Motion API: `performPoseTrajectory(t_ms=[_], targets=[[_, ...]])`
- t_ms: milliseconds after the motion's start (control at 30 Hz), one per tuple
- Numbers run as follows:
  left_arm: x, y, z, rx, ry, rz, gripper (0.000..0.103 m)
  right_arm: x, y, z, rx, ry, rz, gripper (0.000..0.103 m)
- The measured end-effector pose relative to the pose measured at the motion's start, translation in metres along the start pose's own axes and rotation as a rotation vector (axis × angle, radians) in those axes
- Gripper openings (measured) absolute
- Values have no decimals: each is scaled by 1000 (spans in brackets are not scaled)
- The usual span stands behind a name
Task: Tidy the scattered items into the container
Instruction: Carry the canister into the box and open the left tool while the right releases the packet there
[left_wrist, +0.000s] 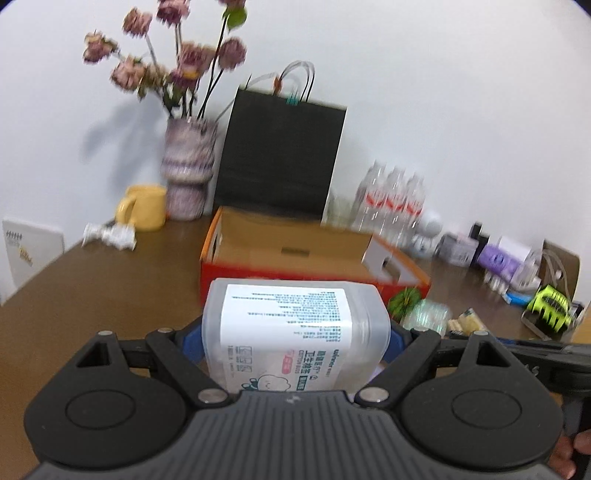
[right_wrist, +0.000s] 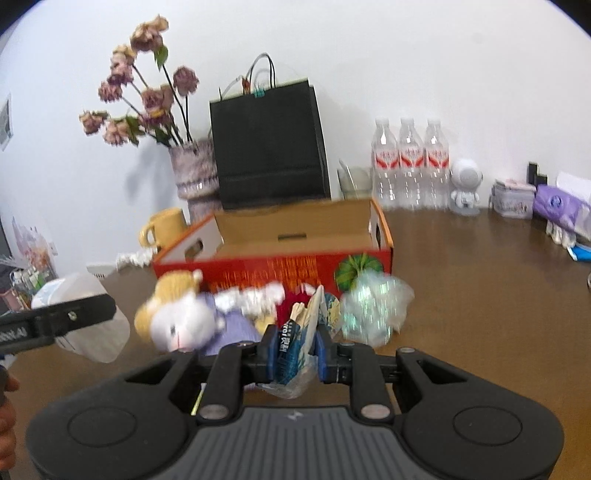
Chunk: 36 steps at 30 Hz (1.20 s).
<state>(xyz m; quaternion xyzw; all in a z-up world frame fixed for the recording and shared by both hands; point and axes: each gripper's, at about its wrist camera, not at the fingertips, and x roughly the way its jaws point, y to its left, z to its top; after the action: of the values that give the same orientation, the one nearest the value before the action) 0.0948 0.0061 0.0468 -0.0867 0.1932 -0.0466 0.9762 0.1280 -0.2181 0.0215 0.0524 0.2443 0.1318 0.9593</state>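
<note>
The left claw is clamped across a translucent cotton-swab tub, held on its side just short of the red cardboard box, whose top is open. The right claw is pinched shut on a thin plastic snack packet, also near the front wall of that box.

Both loads look to be heading for the same opening, so the two claws could knock together over the rim; the left one already shows at the right camera's edge. The tub is smooth and wide for its grip, and it may rotate or slip if tilted. The packet is limp, so it could snag on the box's front wall. A plush toy and a crinkled iridescent bag lie just beside the packet and could be dragged along.

The brown tabletop stands against a white wall. Along its back are a vase of dried flowers, a yellow mug, a black paper bag and three water bottles.
</note>
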Motion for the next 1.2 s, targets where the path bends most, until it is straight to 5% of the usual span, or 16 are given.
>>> performPoseTrajectory(t_ms=[400, 733, 933, 1000, 1033, 1100, 1200], targets=[[98, 2, 77, -68, -28, -31, 83, 79, -12, 89, 55, -66, 29, 19], [200, 21, 70, -73, 49, 25, 83, 190, -32, 100, 88, 31, 17, 19], [222, 22, 60, -51, 112, 48, 84, 209, -33, 90, 55, 89, -7, 21], [222, 23, 59, -51, 123, 58, 94, 209, -31, 91, 38, 97, -17, 31], [220, 23, 60, -51, 120, 64, 103, 208, -30, 92, 24, 106, -29, 57], [214, 23, 64, -49, 106, 76, 103, 206, -27, 94, -4, 124, -60, 103], [205, 24, 69, -53, 91, 77, 103, 199, -23, 99, -43, 117, -71, 103]])
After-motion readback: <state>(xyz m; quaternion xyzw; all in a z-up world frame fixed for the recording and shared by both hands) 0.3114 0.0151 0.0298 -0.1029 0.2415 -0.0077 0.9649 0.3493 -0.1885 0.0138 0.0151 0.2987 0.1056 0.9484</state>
